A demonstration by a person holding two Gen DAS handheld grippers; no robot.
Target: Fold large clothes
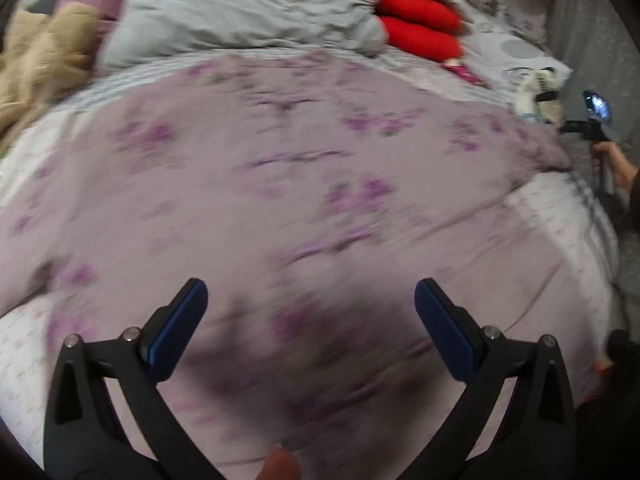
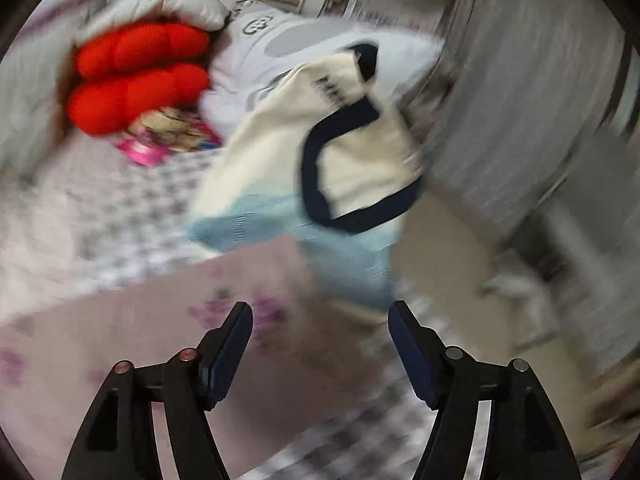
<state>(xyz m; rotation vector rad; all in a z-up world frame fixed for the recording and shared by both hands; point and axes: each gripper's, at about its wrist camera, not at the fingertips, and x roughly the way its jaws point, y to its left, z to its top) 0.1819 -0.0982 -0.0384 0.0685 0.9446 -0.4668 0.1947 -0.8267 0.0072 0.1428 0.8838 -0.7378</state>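
A large lilac cloth with purple flowers [image 1: 300, 180] lies spread flat over the bed. My left gripper [image 1: 311, 286] hovers above its near part, open, with nothing between the blue pads. My right gripper [image 2: 320, 306] is open too, empty, over the far right corner of the same cloth [image 2: 140, 340]. Just beyond that corner a cream and light-blue garment with navy trim [image 2: 352, 152] lies crumpled. The left wrist view shows a person's hand [image 1: 616, 164] holding the right gripper at the bed's right edge. Both views are blurred.
Two red cushions [image 1: 420, 28] and a grey duvet [image 1: 248, 4] sit at the head of the bed. A beige cloth [image 1: 40, 56] lies at the far left. A pink packet [image 2: 168, 140] rests by the cushions. Grey curtain [image 2: 520, 100] hangs right of the bed.
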